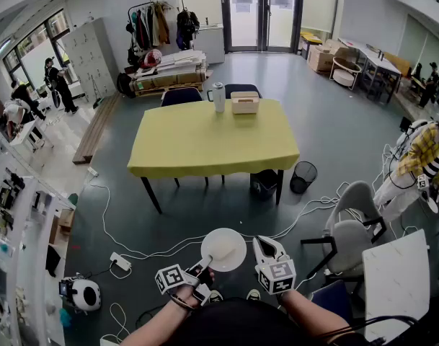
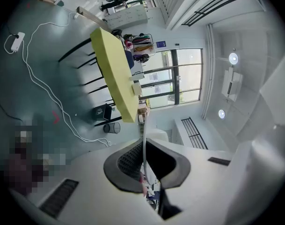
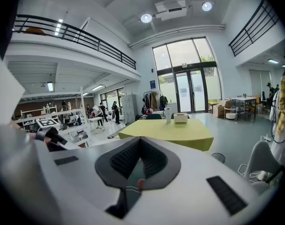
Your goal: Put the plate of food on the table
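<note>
1. While the left gripper [image 1: 202, 267] pinched the near-left rim of the white plate [image 1: 225, 249], the plate hung low in the centre of the head view. It was over the floor and well short of the yellow table [image 1: 212, 139]. In the left gripper view its rim showed as a thin edge-on line between the closed pads.
2. The plate looked stiff, smooth and breakable, and probably light. Held by one edge only, it would likely want to sag away from the grip, and anything on it could slide. What lay on it was too faint to tell.
3. The right gripper [image 1: 265, 246] sat just beside the plate's right edge, its jaws pressed together on nothing. A second hold on that opposite rim would probably have steadied the carry.
4. A white jug [image 1: 218, 96] and a beige box [image 1: 245, 102] stood at the table's far edge, in the upper middle of the frame. The near half of the cloth was bare, which seemed the natural landing spot.
5. White cables [image 1: 132, 247] looped across the floor between the person and the table, with a power strip [image 1: 120, 261] at lower left. These looked like the main hazard underfoot. A wire bin [image 1: 303, 176] stood by the table's right legs, and a grey chair [image 1: 352, 225] sat off to the right.
</note>
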